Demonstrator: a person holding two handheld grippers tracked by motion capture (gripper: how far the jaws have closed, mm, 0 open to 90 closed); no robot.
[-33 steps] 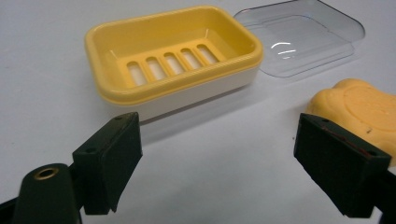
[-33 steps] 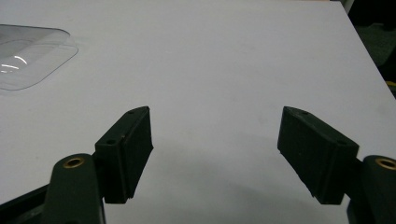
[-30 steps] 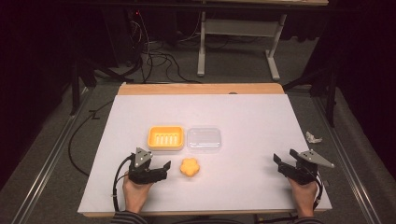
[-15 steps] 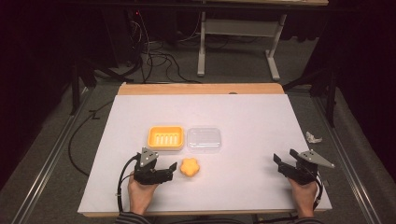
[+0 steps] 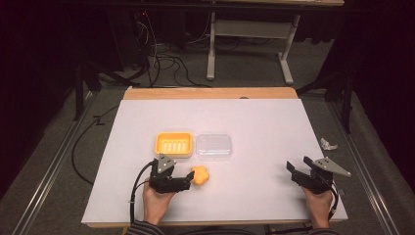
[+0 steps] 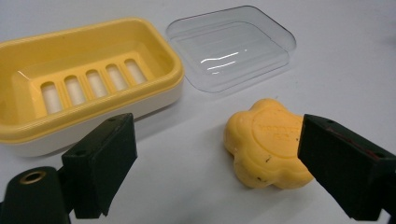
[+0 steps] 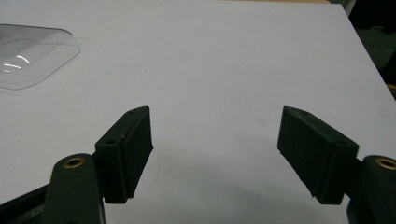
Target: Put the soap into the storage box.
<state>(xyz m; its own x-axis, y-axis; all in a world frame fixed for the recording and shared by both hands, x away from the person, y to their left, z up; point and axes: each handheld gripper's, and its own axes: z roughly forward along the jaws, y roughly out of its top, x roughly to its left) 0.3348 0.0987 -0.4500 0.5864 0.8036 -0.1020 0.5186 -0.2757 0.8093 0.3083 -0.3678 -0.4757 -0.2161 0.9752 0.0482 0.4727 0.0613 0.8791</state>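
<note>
Since the earlier high view my left gripper [image 5: 188, 182] has slid across the white table [image 5: 264, 127] toward the orange soap [image 5: 200, 176], and its jaws have just been opening; the soap, dish and lid lie where they lay before, and my right gripper has kept its place. Starting at the left, the left gripper sits low near the table's front edge, held in my left hand [image 5: 156, 203], with its cable looping off to the side. In the left gripper view the jaws stand wide apart, and the flower-shaped soap [image 6: 268, 142] lies flat on the table between them, close against the right-hand jaw, though I cannot tell whether that pad touches it; nothing is gripped. Just beyond the soap sits the yellow soap dish [image 5: 173, 144], empty, its slotted floor showing, and touching its right side is the clear lid [image 5: 214, 146], lying open side up. Well apart, near the table's right edge, my right gripper [image 5: 299, 168] rests with jaws spread wide over bare table, holding nothing. A small crumpled scrap [image 5: 328, 144] lies off the table's right edge.
</note>
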